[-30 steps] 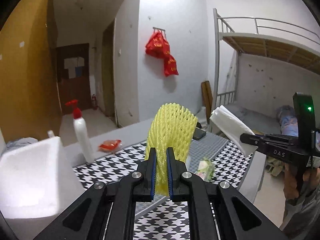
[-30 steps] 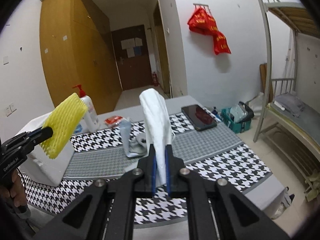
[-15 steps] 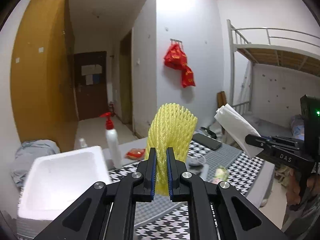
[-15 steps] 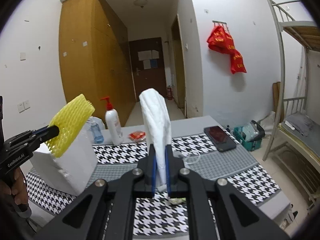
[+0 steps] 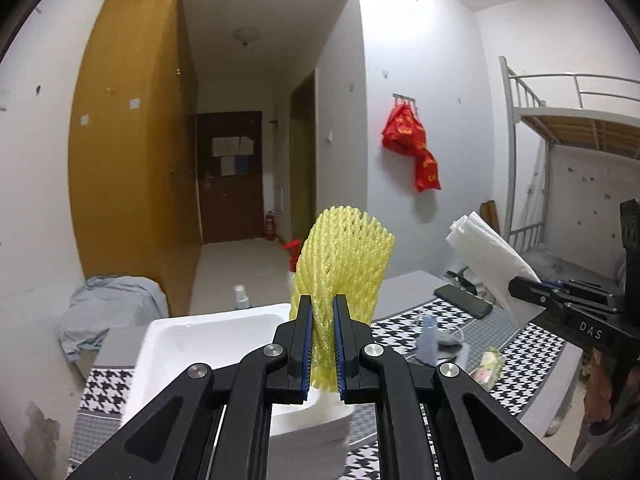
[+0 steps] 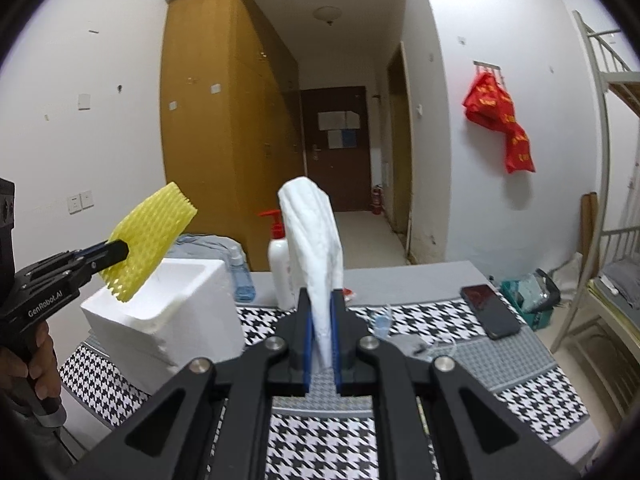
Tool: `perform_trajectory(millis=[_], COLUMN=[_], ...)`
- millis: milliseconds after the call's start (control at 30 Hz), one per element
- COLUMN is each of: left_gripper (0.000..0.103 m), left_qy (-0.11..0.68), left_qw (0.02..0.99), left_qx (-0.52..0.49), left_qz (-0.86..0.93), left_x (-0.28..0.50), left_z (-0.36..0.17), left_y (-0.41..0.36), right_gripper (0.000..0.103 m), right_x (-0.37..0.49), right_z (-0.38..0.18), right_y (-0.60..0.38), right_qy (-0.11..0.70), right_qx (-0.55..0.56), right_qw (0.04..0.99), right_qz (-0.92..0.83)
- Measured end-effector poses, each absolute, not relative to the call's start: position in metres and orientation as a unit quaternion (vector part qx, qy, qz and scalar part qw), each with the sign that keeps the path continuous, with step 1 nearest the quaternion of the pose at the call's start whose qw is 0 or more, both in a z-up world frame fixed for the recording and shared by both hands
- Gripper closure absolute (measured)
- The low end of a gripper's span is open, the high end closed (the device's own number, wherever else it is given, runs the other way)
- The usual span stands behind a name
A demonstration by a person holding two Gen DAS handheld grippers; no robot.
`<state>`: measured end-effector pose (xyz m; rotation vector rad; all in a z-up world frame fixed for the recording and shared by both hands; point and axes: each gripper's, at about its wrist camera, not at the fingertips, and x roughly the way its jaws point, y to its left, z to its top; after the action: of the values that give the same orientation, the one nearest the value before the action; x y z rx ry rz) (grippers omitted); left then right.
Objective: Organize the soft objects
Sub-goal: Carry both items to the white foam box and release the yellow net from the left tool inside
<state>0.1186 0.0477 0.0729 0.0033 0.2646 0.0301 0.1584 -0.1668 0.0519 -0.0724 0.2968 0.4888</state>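
Note:
My left gripper [image 5: 322, 344] is shut on a yellow foam fruit net [image 5: 344, 256] and holds it in the air just above the open white foam box [image 5: 208, 344]. The net [image 6: 150, 240] and box [image 6: 168, 312] also show at the left of the right wrist view. My right gripper [image 6: 320, 336] is shut on a folded white tissue [image 6: 314, 248], held up over the houndstooth table [image 6: 400, 432]. The tissue [image 5: 488, 256] also shows at the right of the left wrist view.
On the table are a white pump bottle with a red top [image 6: 278, 268], a small clear bottle [image 6: 240, 276], a black phone [image 6: 490, 316], a grey mask with a cord [image 6: 412, 344] and a small green wrapper [image 5: 488, 364]. A bunk bed [image 5: 580, 128] stands at the right.
Both grippers have risen and turned left with their loads. The left gripper with the yellow net now hangs over the foam box, which has moved to the view's centre.

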Motion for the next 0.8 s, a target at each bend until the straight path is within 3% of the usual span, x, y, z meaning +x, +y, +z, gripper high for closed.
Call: perform_trajectory(millis=[800], left_gripper=[0.093], left_qy=[0.147], left_qw=[0.983], left_qx=[-0.014], left_qz=[0.11], left_x=[0.109], left_z=[0.07], left_y=[0.103], right_gripper=[0.092], right_x=[0.168], right_z=[0.054], right_y=[-0.073], right_qy=[0.16], right_qx=[-0.063], right_qw=[0.921], right_qz=[0.349])
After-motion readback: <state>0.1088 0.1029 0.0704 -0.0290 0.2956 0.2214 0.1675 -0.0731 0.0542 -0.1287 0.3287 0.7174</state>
